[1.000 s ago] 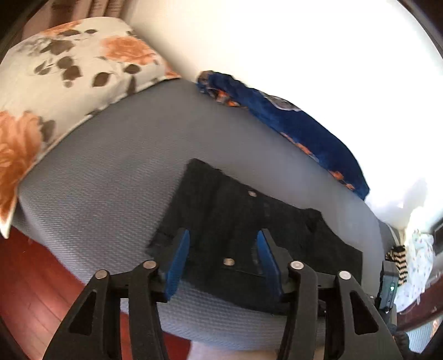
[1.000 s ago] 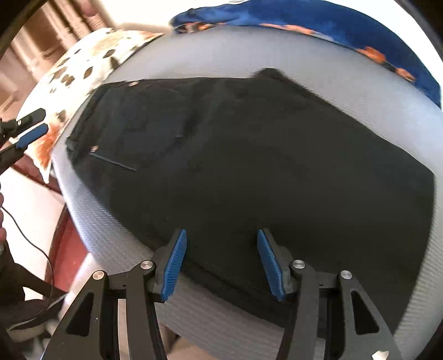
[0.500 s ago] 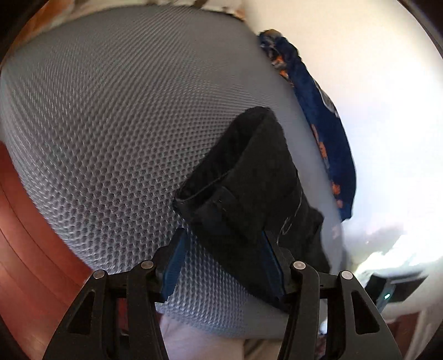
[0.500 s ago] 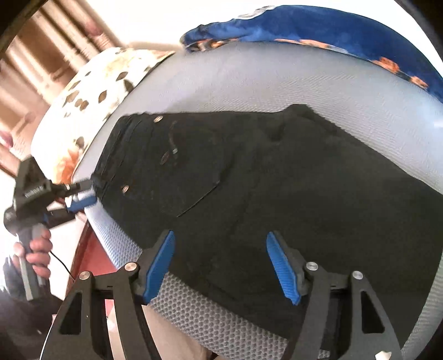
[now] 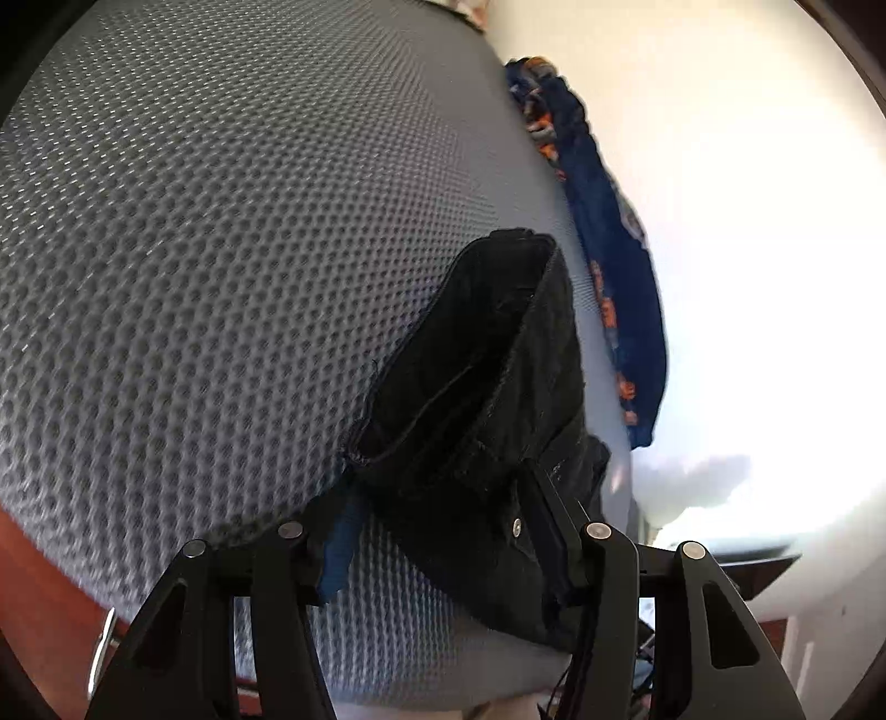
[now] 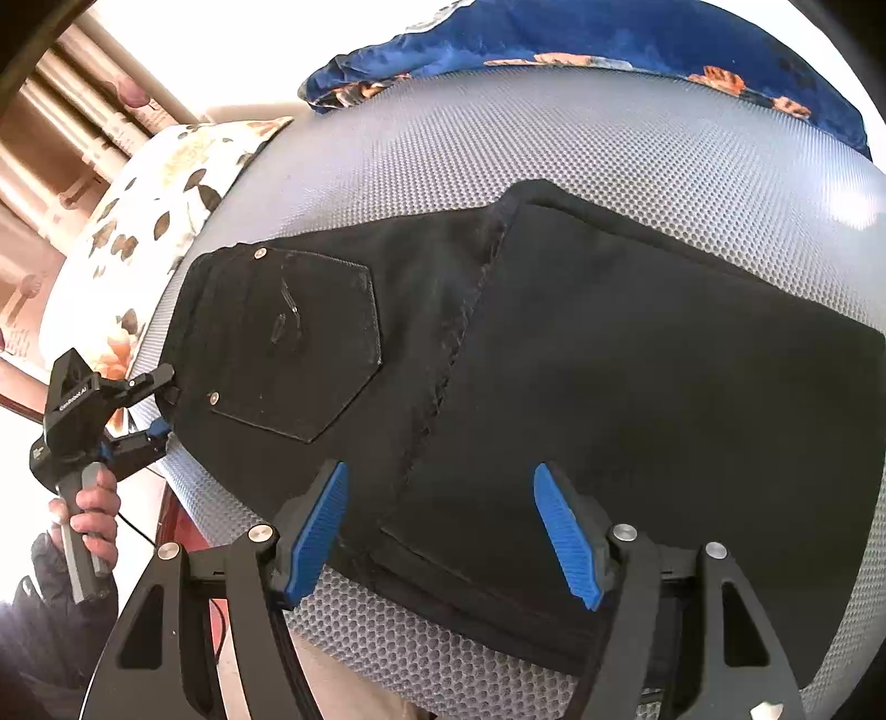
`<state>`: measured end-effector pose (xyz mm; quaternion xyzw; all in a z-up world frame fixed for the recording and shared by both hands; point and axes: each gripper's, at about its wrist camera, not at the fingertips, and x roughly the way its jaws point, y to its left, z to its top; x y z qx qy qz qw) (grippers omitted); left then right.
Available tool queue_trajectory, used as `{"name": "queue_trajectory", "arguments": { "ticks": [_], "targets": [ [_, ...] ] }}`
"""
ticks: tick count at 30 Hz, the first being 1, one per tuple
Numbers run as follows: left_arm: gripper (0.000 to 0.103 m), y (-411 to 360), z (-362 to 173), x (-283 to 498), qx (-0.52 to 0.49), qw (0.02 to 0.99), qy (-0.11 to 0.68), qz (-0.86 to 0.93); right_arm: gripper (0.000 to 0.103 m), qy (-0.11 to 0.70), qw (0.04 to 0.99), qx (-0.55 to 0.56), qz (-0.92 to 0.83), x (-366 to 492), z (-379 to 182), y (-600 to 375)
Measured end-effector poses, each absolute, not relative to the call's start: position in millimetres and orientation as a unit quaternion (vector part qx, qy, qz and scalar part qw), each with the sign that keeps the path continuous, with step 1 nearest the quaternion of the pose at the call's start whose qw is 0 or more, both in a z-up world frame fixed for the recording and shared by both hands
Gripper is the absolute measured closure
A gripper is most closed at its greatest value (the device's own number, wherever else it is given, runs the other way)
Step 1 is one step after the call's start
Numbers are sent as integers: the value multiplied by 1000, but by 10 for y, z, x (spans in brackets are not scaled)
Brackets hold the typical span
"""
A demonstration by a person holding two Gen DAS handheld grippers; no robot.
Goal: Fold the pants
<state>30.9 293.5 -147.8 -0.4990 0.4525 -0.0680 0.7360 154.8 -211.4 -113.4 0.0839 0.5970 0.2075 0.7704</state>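
1. At nine o'clock in the right wrist view, your hand [image 6: 91,507] wraps the handle of the left tongs [image 6: 160,401] from below, fingers curled around the grip, a dark sleeve under it at seven o'clock.
2. Your left tongs point in from the left at the waistband corner of the black pants [image 6: 554,360]. In the left wrist view the tongs [image 5: 443,531] stand partly spread, with the waistband corner [image 5: 470,432] between the fingers. The right finger lies against the cloth near a rivet; the blue pad [image 5: 338,537] on the left finger stands clear of it, so the corner is not pinched.
3. The pants lie flat on the grey mesh bed [image 6: 554,127], back pocket up, waistband toward nine o'clock and the legs running off to three o'clock.
4. A floral pillow [image 6: 144,232] sits at ten o'clock beside the bed surface, and a blue patterned blanket [image 6: 609,39] lies along the far edge at twelve o'clock.
5. Your right tongs [image 6: 440,531] angle steeply down at six o'clock over the near edge of the pants. Their blue pads are spread wide, with the cloth below and between them but not pinched.
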Motion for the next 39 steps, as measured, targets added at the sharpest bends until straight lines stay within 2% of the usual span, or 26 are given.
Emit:
{"name": "queue_trajectory", "arguments": {
  "ticks": [4, 15, 17, 20, 26, 33, 36, 39],
  "targets": [
    [48, 3000, -1499, 317, -512, 733, 439, -86, 36, 604, 768, 90, 195, 1550, -1175, -2123],
    [49, 2837, -1382, 360, -445, 780, 433, -80, 36, 618, 759, 82, 187, 1481, -1287, -2064],
    [51, 2810, -1367, 361, -438, 785, 432, -72, 35, 618, 760, 78, 187, 1477, -1284, -2041],
    [61, 2806, -1380, 384, -439, 785, 432, -63, 33, 618, 759, 79, 187, 1480, -1288, -2028],
    [62, 2825, -1176, 307, -455, 790, 400, -96, 29, 616, 762, 73, 188, 1465, -1298, -1995],
    [55, 2704, -1336, 403, -446, 780, 436, -49, 22, 614, 764, 64, 188, 1458, -1309, -1917],
    [46, 2629, -1304, 469, -436, 787, 434, -45, 20, 613, 765, 62, 189, 1456, -1313, -1901],
    [44, 2502, -1246, 558, -410, 799, 439, -37, 17, 613, 764, 66, 190, 1468, -1321, -1875]
  ]
}}
